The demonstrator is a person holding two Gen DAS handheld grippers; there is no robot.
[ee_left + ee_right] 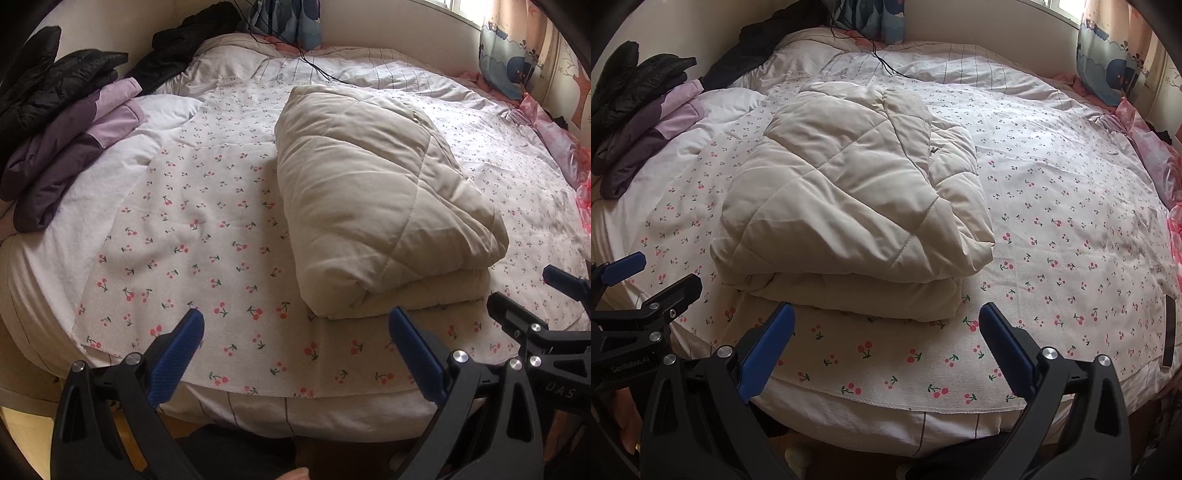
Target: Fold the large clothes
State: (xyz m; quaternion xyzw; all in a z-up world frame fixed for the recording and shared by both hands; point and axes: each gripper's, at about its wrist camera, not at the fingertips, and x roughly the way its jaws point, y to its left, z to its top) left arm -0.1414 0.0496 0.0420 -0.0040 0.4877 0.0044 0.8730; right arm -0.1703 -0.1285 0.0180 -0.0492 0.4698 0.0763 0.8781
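A cream quilted coat [373,199] lies folded into a thick bundle on the cherry-print sheet [207,229] of the bed; it also shows in the right wrist view [849,206]. My left gripper [295,332] is open and empty, just in front of the bundle's near edge, with the bundle to its right. My right gripper [886,328] is open and empty, directly in front of the bundle's near folded edge. The right gripper shows at the right edge of the left wrist view [532,295]. The left gripper shows at the left edge of the right wrist view [653,277].
Purple and lilac clothes [70,155] and black jackets [48,81] are piled at the bed's left. A black cable [303,55] crosses the far bedding. A blue cushion [509,62] and pink plastic [554,140] sit at the right. A dark phone [1169,332] lies near the right edge.
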